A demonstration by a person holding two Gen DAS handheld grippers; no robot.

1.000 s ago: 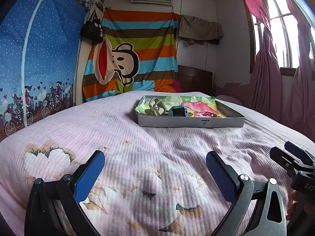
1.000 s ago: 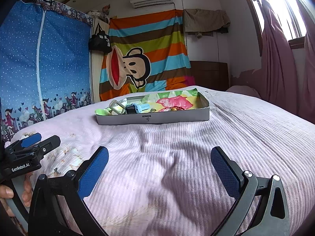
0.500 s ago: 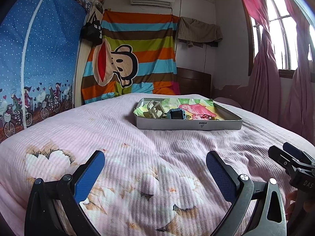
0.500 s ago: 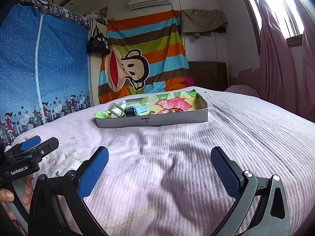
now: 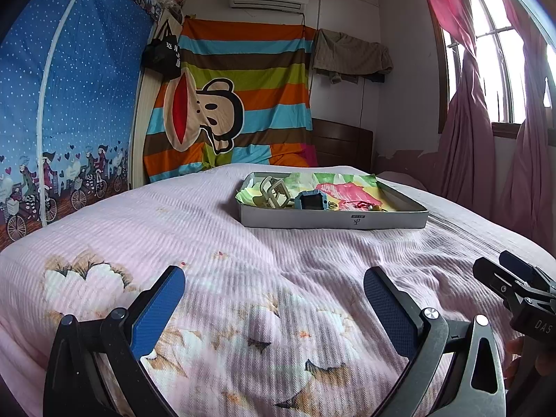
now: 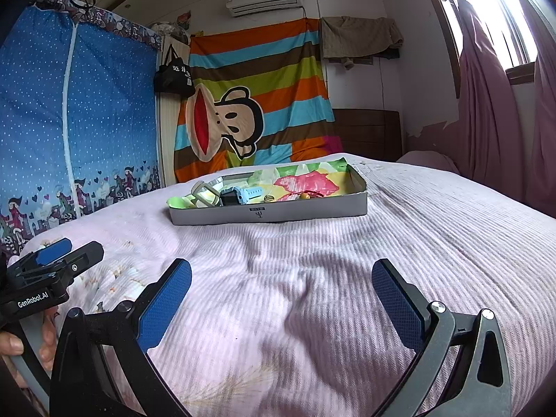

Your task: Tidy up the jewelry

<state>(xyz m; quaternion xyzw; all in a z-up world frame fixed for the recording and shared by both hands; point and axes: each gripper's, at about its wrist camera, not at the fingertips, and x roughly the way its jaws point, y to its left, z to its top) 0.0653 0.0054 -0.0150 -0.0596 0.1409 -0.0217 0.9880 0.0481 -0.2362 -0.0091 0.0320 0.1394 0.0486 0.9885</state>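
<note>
**Operator:** Report task progress.

**Inspector:** Judged from item positions, sorting has not started. The bed (image 5: 243, 260) carries a shallow grey box (image 5: 333, 220), which lies well apart from both grippers at 12 o'clock in the left wrist view and at 11 o'clock in the right wrist view. All visible jewelry sits inside the box, bunched along its front and left portion. Nothing lies on the quilt outside it.

**Operator:** Gripper status?

**Inspector:** Left gripper (image 5: 274, 302): jaws spread wide, holding nothing. Right gripper (image 6: 281, 292): jaws likewise released and empty. Both are low over the quilt, side by side.

**Operator:** Describe the contents, largest first.

**Inspector:** A crumpled multicoloured liner (image 6: 305, 180) covers the box floor. At the left end lies a pale square hair claw (image 5: 274, 193). Just beside it, on its right, is a light-blue watch (image 6: 239, 195) with a dark face. Right of the watch are a small ring-like piece (image 6: 268, 197) and a red cord with a bead (image 6: 307, 193); finer detail is too small to resolve.
</note>
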